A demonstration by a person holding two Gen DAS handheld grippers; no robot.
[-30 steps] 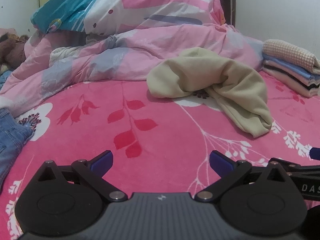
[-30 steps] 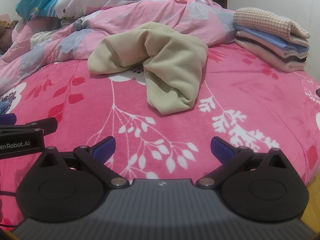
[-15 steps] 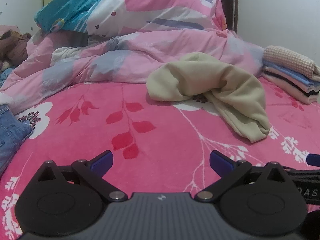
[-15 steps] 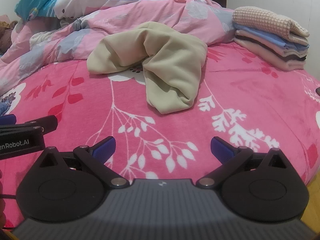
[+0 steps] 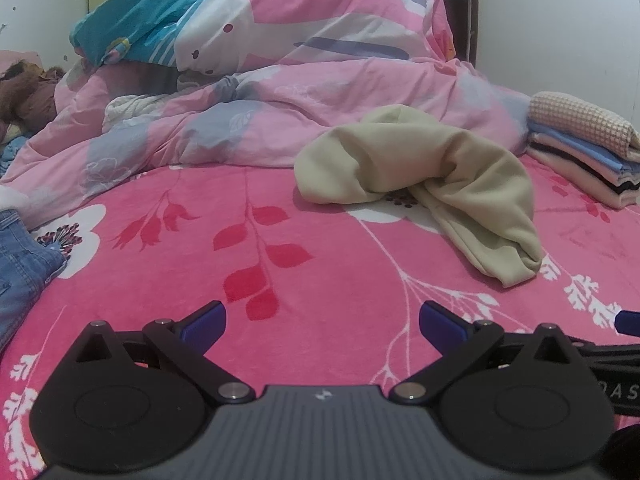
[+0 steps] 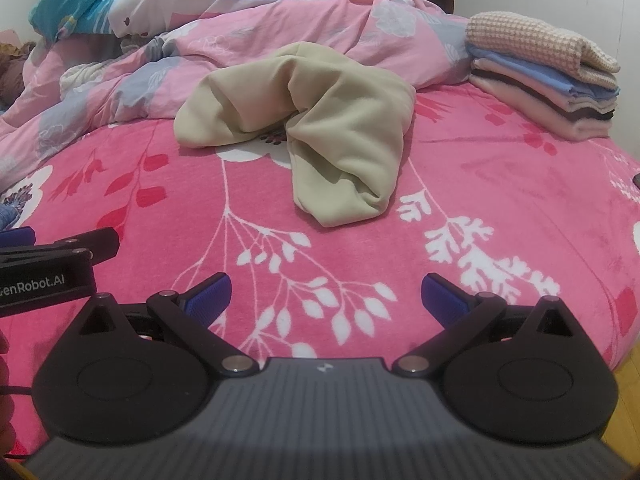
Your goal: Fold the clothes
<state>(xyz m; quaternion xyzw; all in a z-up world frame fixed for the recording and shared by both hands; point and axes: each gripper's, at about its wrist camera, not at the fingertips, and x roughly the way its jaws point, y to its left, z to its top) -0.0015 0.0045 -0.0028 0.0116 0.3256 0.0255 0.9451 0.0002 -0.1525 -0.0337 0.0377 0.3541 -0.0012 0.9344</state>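
A crumpled beige garment [image 5: 424,168] [image 6: 320,128] lies in a bent heap on the pink floral blanket [image 5: 320,264] [image 6: 500,200], well ahead of both grippers. My left gripper [image 5: 322,322] hovers open over the blanket near its front, nothing between its blue-tipped fingers. My right gripper [image 6: 326,296] is open too and empty, low above the blanket, with the beige garment straight ahead. The left gripper's body shows at the left edge of the right wrist view.
A stack of folded clothes [image 5: 580,148] [image 6: 540,76] sits at the right by the wall. A rumpled pink duvet [image 5: 280,92] and pillows fill the back. Blue jeans [image 5: 20,260] lie at the left edge. The bed edge and wooden floor [image 6: 628,368] are at the right.
The left wrist view has tilted up slightly, so the beige garment and stack sit a little lower in frame. The right gripper barely moved. Both stayed open.
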